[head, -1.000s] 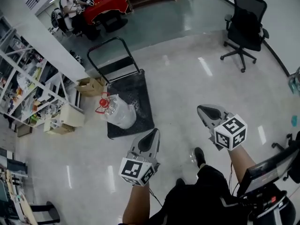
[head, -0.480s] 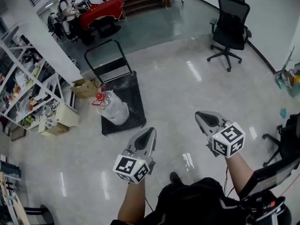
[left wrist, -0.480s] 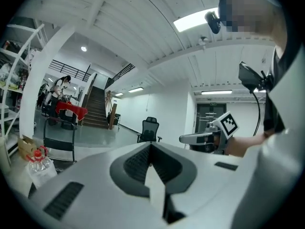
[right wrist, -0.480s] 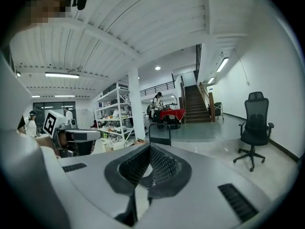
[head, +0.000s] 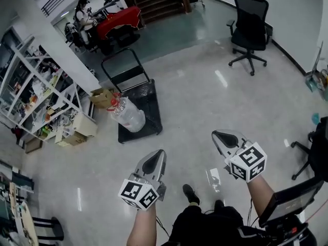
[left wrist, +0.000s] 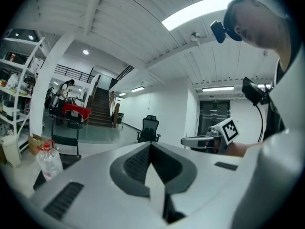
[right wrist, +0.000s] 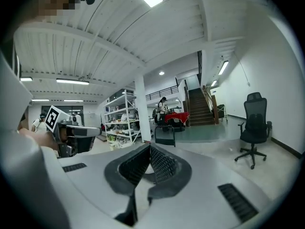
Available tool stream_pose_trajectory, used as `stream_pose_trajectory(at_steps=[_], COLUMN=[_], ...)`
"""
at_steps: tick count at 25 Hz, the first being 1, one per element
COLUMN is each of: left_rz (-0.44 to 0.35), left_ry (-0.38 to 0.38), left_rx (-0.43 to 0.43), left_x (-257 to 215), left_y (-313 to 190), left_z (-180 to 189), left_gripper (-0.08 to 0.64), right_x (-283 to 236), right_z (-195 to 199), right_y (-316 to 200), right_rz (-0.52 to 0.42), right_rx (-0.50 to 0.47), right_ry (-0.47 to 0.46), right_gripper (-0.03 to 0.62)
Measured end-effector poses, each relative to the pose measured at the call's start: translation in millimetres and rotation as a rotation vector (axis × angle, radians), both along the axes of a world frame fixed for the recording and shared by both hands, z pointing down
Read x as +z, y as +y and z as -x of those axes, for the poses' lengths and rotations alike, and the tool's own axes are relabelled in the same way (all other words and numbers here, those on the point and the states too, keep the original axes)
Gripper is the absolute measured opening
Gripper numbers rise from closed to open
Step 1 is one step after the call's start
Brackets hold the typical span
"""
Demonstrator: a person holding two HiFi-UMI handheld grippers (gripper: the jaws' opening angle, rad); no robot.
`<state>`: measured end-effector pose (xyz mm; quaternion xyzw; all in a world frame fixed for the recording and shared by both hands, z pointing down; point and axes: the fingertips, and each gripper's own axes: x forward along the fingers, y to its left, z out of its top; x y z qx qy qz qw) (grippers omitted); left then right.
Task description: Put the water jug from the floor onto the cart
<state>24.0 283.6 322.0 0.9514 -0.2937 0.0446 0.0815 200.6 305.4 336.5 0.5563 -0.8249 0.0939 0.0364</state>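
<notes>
The clear water jug (head: 128, 117) with a red cap lies tilted on the black deck of the cart (head: 147, 99), whose handle stands at the far end. In the left gripper view the jug (left wrist: 49, 159) shows low at the left. My left gripper (head: 158, 155) and right gripper (head: 219, 136) hover over bare floor, well short of the cart and apart from it. Both are shut, with nothing between the jaws. The left gripper (left wrist: 151, 145) points roughly level across the room, and the right gripper (right wrist: 150, 147) faces the cart's handle (right wrist: 165, 133).
Metal shelving (head: 36, 91) and cardboard boxes (head: 104, 96) stand left of the cart. A black office chair (head: 249, 24) is at the far right. A person sits at a red-covered table (head: 119, 18) near stairs. My own shoes (head: 190, 193) are below.
Both grippers have drawn back a little from the cart as I step across the floor; the view has shifted. The jug stays on the cart, and both grippers remain shut.
</notes>
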Motion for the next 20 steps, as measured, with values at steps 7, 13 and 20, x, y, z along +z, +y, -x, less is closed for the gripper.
stream_pose_trajectory(at_steps=[7, 13, 20], left_rz=[0.007, -0.028, -0.027], left_ry=[-0.025, 0.02, 0.03], left_rx=[-0.009, 0.017, 0.133], left_x=[-5, 2, 18], left_y=[88, 150, 242], left_z=[22, 68, 135], left_gripper=[-0.005, -0.005, -0.005], right_x=[-7, -6, -1], right_z=[27, 79, 149], right_y=[74, 139, 244], right_rz=[-0.001, -0.014, 0.024], right_rx=[-0.031, 0.005, 0.102], right_ry=[-0.004, 0.026, 0.024], right_gripper=[0.003, 0.003, 0.003])
